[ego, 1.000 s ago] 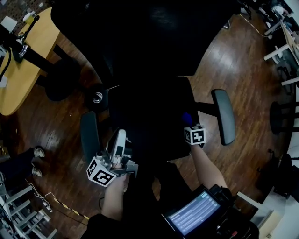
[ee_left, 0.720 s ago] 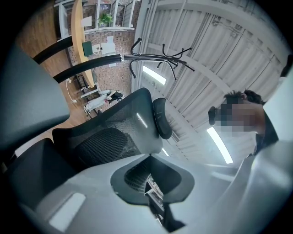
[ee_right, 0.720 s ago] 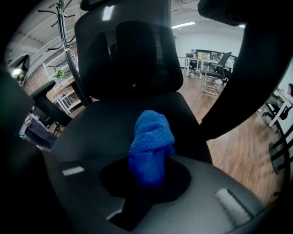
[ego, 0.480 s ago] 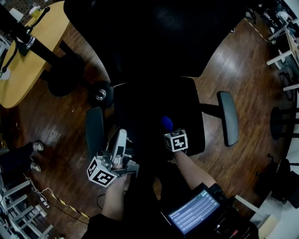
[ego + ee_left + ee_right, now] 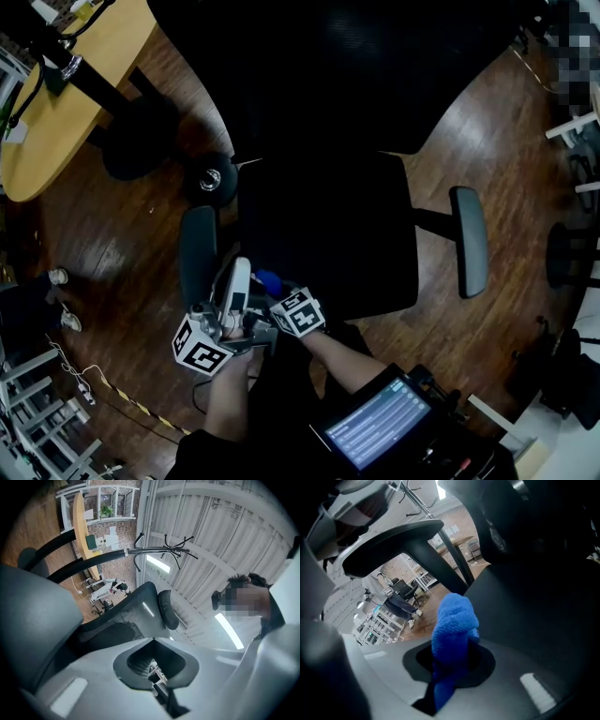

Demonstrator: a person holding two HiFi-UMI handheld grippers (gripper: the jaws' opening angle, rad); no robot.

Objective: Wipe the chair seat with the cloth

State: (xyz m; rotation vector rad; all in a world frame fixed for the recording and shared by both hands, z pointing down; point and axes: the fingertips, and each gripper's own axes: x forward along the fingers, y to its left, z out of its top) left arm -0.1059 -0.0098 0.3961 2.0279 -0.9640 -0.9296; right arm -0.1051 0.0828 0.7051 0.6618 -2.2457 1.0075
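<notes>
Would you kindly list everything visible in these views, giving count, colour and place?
black mesh-backed office chair: one, black, centre of the head view.
padded armrests: two, dark grey, either side of the seat.
blue fluffy cloth: one, blue, between the right gripper's jaws, near the seat's front corner.
light wooden table: one, tan, far left.
black metal coat stand: one, black, by the table.
dark wooden floor: brown, all around.
lit tablet screen: one, bluish, bottom edge.
left gripper: one, grey, jaws together, empty, beside one armrest.
right gripper: one, grey, jaws shut on the cloth.
</notes>
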